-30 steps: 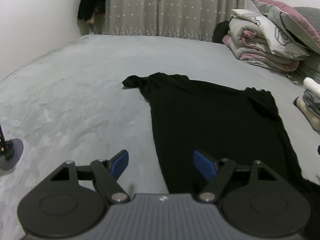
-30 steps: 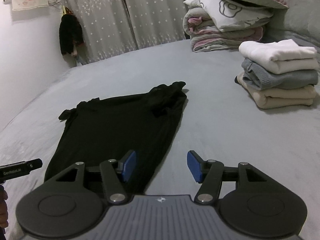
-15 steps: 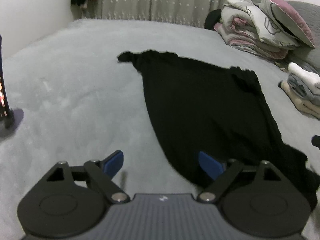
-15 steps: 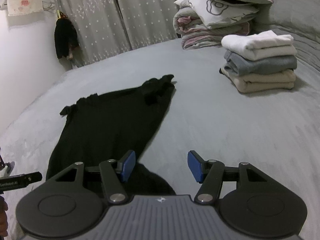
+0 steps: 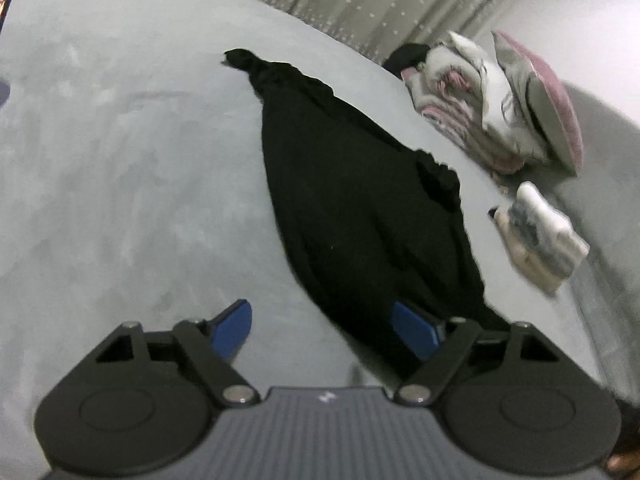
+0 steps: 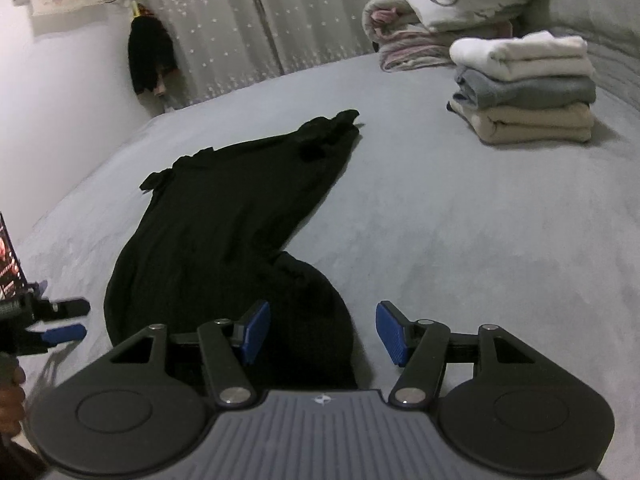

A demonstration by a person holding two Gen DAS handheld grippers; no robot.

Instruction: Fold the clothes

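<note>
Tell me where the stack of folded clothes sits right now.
In the right wrist view the stack of folded clothes sits upper right on the grey bed, just in front of the piled bedding and well right of the black garment.

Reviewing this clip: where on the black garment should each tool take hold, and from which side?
Probably at the near hem of the black garment, one corner per tool. It lies flat on the grey bed, and its near end bulges into a loose lobe between the open right tool. The left tool, just closing yet gripping nothing, sits at the opposite near edge. Come in low from the near side.
</note>
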